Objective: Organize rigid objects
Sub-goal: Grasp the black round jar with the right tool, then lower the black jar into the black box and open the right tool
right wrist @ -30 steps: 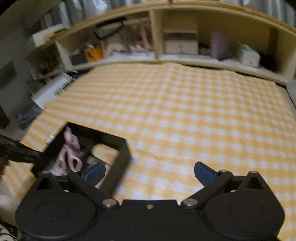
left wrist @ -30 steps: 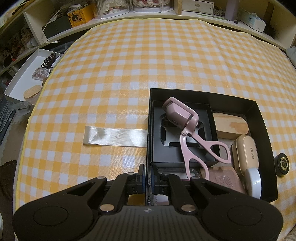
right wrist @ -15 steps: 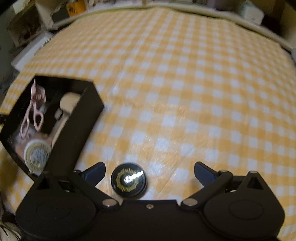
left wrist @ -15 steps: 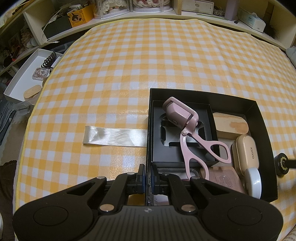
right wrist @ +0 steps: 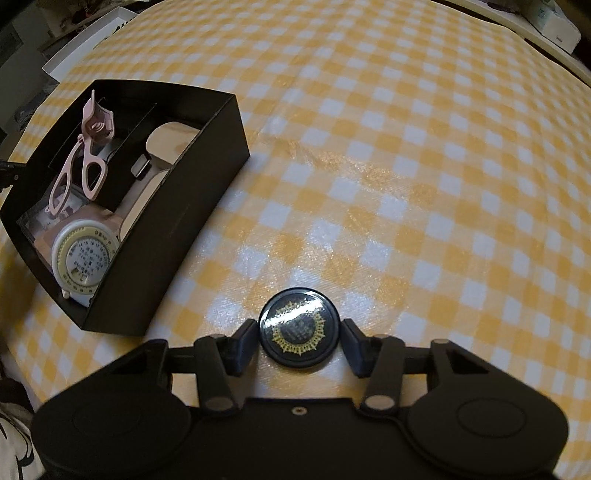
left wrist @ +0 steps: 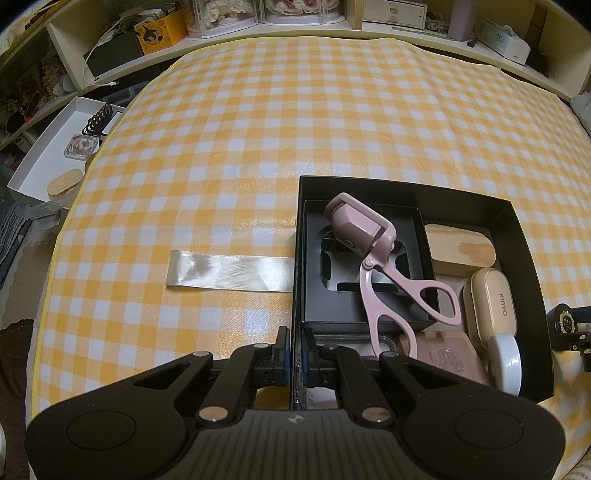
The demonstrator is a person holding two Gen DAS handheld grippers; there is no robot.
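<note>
A black box sits on the yellow checked cloth. It holds a pink eyelash curler, a beige KINYO case, a wooden block, a pink compact and a white round tape measure. My left gripper is shut on the box's near left wall. A round black tin with a gold pattern lies on the cloth right of the box. My right gripper has a finger close on each side of the tin; contact is unclear.
A shiny ribbon strip lies flat on the cloth left of the box. A white tray with small items stands beyond the table's left edge. Shelves with boxes run along the far edge.
My right gripper has dropped toward the cloth, and its fingers have narrowed from wide open to flank the black tin. The left gripper and box have not moved.
</note>
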